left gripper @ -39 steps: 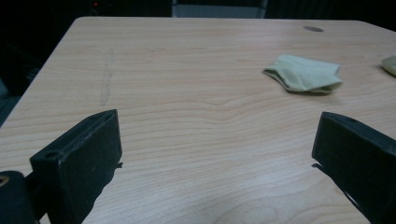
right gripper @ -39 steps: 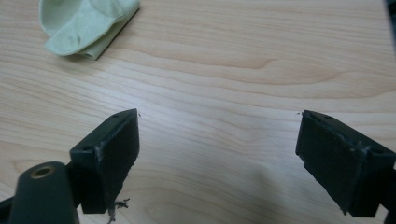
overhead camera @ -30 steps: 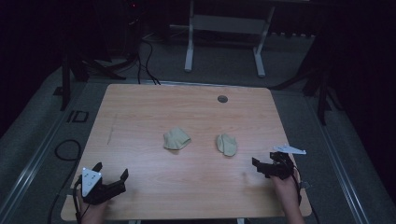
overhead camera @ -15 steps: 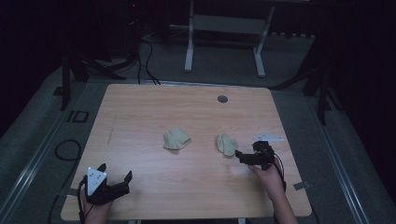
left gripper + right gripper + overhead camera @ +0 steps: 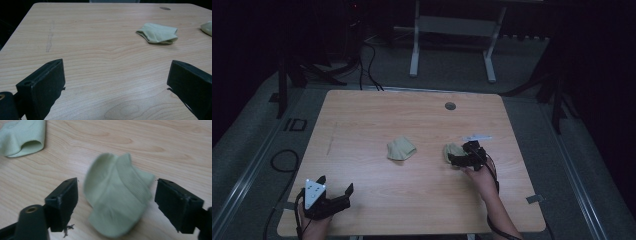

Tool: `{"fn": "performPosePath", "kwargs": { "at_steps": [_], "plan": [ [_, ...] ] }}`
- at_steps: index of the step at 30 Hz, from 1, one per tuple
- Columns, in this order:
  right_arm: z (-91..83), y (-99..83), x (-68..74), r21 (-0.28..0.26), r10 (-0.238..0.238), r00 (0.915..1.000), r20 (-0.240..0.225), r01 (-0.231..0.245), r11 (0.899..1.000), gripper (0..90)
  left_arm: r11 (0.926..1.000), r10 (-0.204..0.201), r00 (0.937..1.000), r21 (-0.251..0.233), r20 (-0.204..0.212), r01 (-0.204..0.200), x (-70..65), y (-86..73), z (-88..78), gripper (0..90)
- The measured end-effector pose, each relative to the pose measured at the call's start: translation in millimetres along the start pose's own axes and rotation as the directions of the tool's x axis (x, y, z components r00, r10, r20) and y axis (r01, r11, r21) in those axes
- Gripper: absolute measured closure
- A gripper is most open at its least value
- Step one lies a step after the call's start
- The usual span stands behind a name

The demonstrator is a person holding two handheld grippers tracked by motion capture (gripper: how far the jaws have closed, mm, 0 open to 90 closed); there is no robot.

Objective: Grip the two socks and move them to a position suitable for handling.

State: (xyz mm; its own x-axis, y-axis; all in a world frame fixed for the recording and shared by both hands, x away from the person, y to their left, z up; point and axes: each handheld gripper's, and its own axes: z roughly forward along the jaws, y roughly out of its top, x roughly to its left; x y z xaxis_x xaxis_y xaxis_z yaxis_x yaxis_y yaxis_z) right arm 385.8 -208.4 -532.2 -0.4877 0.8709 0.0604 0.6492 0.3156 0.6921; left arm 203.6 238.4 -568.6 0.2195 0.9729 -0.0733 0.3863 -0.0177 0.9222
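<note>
Right gripper (image 5: 116,202): jaws spread, just been closing, astride pale green sock (image 5: 117,205) on wooden table (image 5: 412,115), pads apart from it. Second sock (image 5: 401,149) mid-table. Left gripper (image 5: 334,192): jaws spread, empty, near corner.

— What's different from a second ago?

— The right gripper (image 5: 460,159) was out near the right edge of the tabletop (image 5: 362,120); it has slid inward to the right-hand sock (image 5: 117,205), which now lies between its fingers (image 5: 62,202).

— Gripping it?

— No — the jaws have just been closing a little, but gaps show on both sides of the sock.
</note>
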Motion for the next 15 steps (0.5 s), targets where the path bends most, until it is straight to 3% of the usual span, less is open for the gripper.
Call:
{"fn": "performPosePath", "kwargs": {
  "at_steps": [5,9,11,13,15],
  "plan": [
    [15.3,10.2,3.1,0.014,0.029,0.9996,-0.002,-0.029,0.999,22.1,1.0,0.001,1.0,0.007,0.005,-0.001,-0.2,-0.5,0.5,1.6],
    [28.3,13.8,7.6,0.044,0.016,0.9994,0.031,-0.017,0.999,24.4,1.0,-0.001,0.9999,0.01,0.012,0.001,1.1,-0.5,0.3,1.6],
    [32.6,13.4,9.4,0.051,0.009,0.9987,0.051,-0.012,0.999,33.0,1.0,-0.001,0.9999,0.01,0.013,0.001,1.8,-0.5,0.2,1.6],
    [35.4,12.3,11.9,0.064,-0.002,0.9979,0.064,-0.002,0.998,35.4,0.9999,-0.002,0.9999,0.01,0.016,0.002,2.3,-0.6,0.2,1.6],
    [36.0,10.8,16.1,0.071,-0.04,0.9935,0.106,0.033,0.997,42.6,0.9999,0.0,0.9998,0.013,0.019,-0.001,2.5,-0.8,0.3,1.6]
  ]
}}
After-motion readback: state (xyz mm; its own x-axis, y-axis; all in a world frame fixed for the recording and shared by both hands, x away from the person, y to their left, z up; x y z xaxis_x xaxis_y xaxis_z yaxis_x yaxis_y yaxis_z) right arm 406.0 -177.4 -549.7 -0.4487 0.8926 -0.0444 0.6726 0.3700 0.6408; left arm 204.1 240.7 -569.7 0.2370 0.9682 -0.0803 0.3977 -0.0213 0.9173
